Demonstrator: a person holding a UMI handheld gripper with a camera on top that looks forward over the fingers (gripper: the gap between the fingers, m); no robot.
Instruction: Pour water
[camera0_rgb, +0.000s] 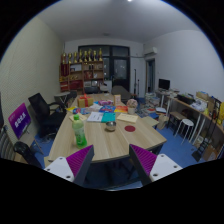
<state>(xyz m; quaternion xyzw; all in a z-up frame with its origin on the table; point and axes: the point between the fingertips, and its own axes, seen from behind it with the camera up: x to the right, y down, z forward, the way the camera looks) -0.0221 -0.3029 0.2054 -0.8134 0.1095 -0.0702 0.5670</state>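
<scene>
Leftmost, a purple sign (19, 120) leans by a black office chair (43, 112). Next, a green translucent plastic bottle (79, 131) stands upright on the near left part of the long pale wooden table (112, 143), just beyond the left finger. The hand-held gripper (112, 160) hangs over the table's near edge, its magenta-padded fingers spread wide with nothing between them. Farther right stand a white stool (184, 126) and a desk with a monitor (164, 86).
</scene>
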